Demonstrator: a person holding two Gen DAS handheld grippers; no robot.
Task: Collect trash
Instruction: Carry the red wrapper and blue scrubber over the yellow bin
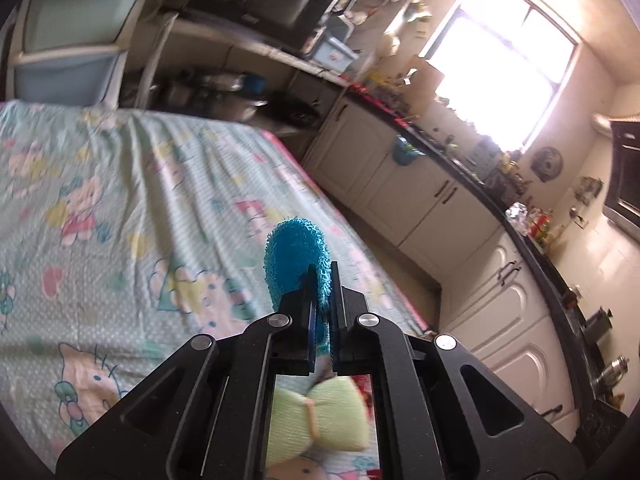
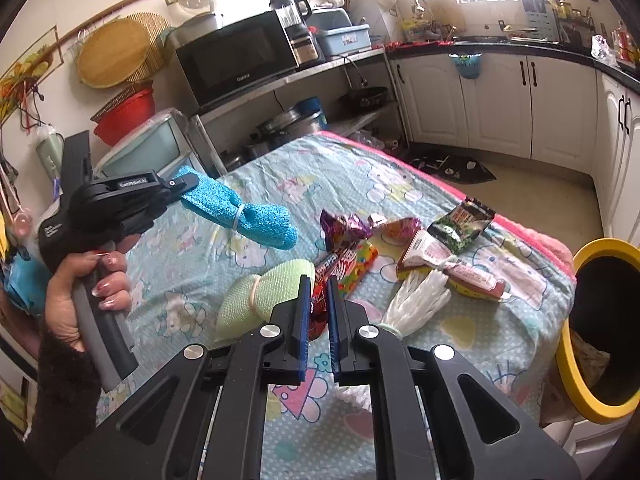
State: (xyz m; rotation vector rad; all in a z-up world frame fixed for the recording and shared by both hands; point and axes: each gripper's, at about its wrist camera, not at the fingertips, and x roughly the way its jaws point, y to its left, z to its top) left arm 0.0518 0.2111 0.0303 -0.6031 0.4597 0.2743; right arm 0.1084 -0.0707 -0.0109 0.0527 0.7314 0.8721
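My left gripper (image 1: 322, 270) is shut on a blue mesh scrubber (image 1: 298, 256) and holds it in the air above the patterned table cloth (image 1: 120, 200). In the right wrist view the left gripper (image 2: 188, 184) holds the blue scrubber (image 2: 244, 214) at the left, above the table. My right gripper (image 2: 319, 282) is nearly shut and empty, above a red candy wrapper (image 2: 340, 270). A green scrubber (image 2: 260, 296), a white scrubber (image 2: 416, 304), a purple wrapper (image 2: 344, 226) and other snack packets (image 2: 460, 222) lie on the cloth.
A yellow-rimmed bin (image 2: 600, 328) stands at the table's right edge. A microwave (image 2: 236, 60) sits on a metal shelf behind the table. White cabinets (image 2: 500, 100) line the far wall. A black bag (image 2: 452, 166) lies on the floor.
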